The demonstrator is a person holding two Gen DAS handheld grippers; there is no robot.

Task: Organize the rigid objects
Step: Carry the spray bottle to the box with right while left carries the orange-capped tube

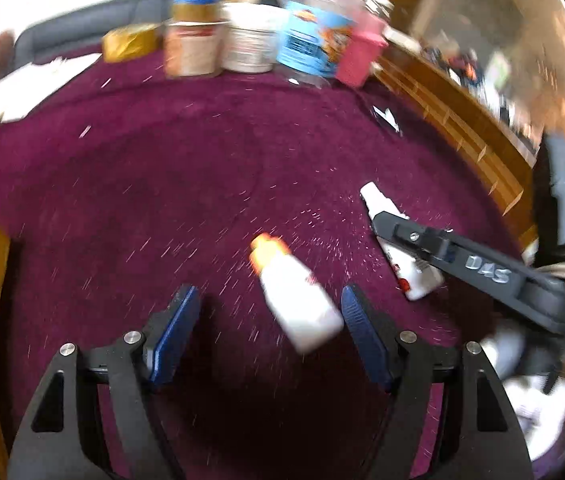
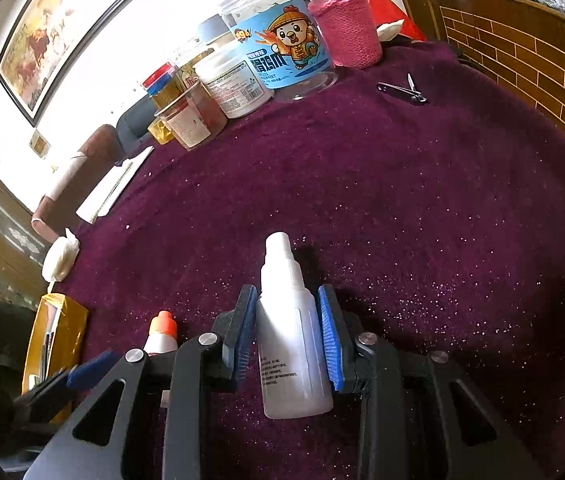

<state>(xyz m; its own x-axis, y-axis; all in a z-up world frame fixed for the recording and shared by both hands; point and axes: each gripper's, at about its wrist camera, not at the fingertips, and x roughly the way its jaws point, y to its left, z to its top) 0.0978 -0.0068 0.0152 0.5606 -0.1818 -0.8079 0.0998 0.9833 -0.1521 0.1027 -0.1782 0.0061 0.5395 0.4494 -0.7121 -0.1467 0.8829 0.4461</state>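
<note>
Clamping the white dropper bottle (image 2: 292,344) btwn both blue pads, the right gripper (image 2: 288,334) holds it just over the purple cloth (image 2: 422,208). Left gripper (image 1: 268,320) gapes wide w/ the orange-capped bottle (image 1: 296,296) lying tilted btwn its fingers, near the right pad. Jars (image 2: 278,36) stand far back.
</note>
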